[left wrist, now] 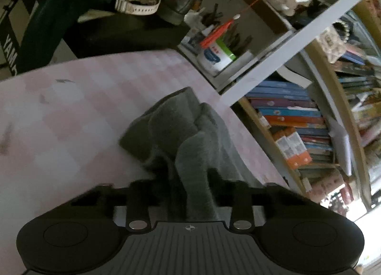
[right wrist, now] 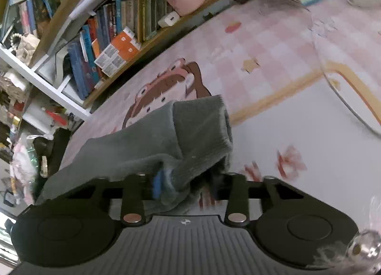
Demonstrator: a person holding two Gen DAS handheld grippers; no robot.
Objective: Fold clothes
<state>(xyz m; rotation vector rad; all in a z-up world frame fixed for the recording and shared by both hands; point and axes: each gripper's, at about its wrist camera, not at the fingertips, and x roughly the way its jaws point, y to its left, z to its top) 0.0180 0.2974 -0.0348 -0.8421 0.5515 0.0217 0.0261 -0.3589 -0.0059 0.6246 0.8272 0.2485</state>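
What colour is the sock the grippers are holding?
Dark grey sock, plain, with a small blue patch inside near the opening; the right wrist view shows it best.

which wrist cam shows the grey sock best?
Right wrist. The grey sock lies almost whole in view, ribbed cuff folded over and the right gripper shut on it. Left wrist shows the same sock bunched and darker, its near end pinched in the left gripper.

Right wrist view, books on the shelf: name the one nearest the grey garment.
The orange-and-white book leaning at the shelf's front edge; the blue-spined books stand further left of the grey garment.
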